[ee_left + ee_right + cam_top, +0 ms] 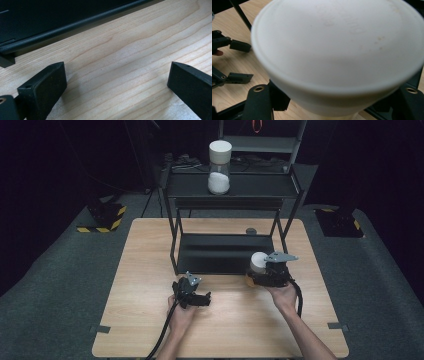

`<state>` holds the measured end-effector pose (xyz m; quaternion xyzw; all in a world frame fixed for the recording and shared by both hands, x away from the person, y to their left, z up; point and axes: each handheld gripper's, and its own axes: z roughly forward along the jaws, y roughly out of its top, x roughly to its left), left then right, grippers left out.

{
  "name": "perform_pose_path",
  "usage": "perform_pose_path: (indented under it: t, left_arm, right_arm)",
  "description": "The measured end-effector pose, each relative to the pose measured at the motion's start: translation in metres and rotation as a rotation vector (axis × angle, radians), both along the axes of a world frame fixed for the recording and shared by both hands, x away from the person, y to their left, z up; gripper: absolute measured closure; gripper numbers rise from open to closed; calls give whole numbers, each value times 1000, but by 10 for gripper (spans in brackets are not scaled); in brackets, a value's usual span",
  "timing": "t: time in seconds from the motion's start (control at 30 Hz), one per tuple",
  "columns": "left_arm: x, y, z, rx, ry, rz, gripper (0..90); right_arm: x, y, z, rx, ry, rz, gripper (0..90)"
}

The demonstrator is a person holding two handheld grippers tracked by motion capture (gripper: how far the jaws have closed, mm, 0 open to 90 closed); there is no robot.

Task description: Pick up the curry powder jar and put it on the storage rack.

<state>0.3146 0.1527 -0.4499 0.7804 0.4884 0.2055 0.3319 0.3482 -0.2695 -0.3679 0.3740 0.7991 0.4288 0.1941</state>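
Currently my right gripper (260, 270) pinching white-lidded jar (337, 55) at its sides, jaws clamped below lid, jar held just above table (150, 320) near front of black shelf rack (225, 252). My left gripper (115, 85) spread wide, empty, low over wood. Second jar (219, 167) stands on rack's top shelf. Judging: smooth rigid body, likely slippery, probably light; grip belongs on body under lid rim, not lid.
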Motion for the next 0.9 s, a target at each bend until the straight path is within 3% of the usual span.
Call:
perform_pose_path:
  t: [0.9]
  left_arm:
    - [0,0,0,0,0,1,21]
  right_arm:
    - [10,-11,57,7,-6,12,324]
